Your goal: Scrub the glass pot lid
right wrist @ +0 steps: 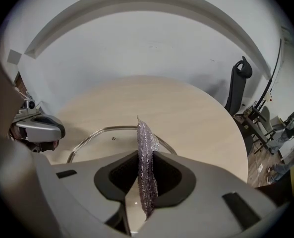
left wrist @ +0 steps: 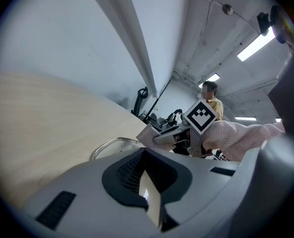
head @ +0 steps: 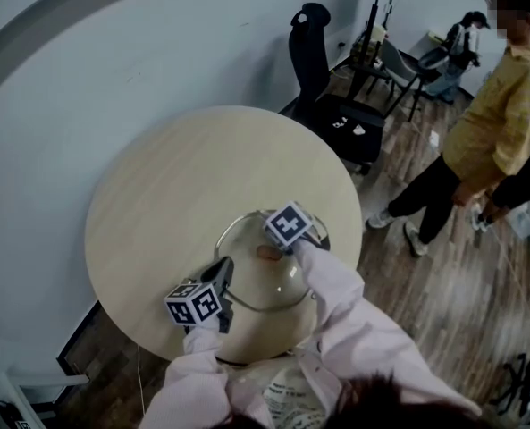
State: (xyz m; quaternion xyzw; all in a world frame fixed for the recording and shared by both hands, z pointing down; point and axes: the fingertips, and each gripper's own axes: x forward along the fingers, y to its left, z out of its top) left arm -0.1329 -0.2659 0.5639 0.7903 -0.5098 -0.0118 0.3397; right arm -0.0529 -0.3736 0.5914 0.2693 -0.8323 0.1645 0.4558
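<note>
Round pale worktop [head: 175,177] takes up the middle of the room. A bystander in a yellow top [head: 501,105] stands well off to one side, and a black chair [head: 311,52] sits beyond the far edge. Neither bears on the job.

Glass pot lid [head: 266,286] lies on the worktop, close to the operator's edge. I judge that is so both arms reach it without stretching.

Left tool [left wrist: 147,180]: jaws drawn together to a sliver, nothing made out between them. It sits low at the lid's left rim, angled inward. It reads as a brace, to stop the lid skating once pressure comes from the other side. Whether it actually touches the rim is unclear.

Right tool [right wrist: 143,180]: clamped on a thin mauve scrubbing pad [right wrist: 147,143]. The pad is held on edge so a free flap stands out past the jaws, and that flap is what would meet the glass. The tool hangs over the lid's far right part, near what I take for the small brown knob [head: 266,253].

Scrubbing looks to be in hand. How much glass is done, I cannot say.
</note>
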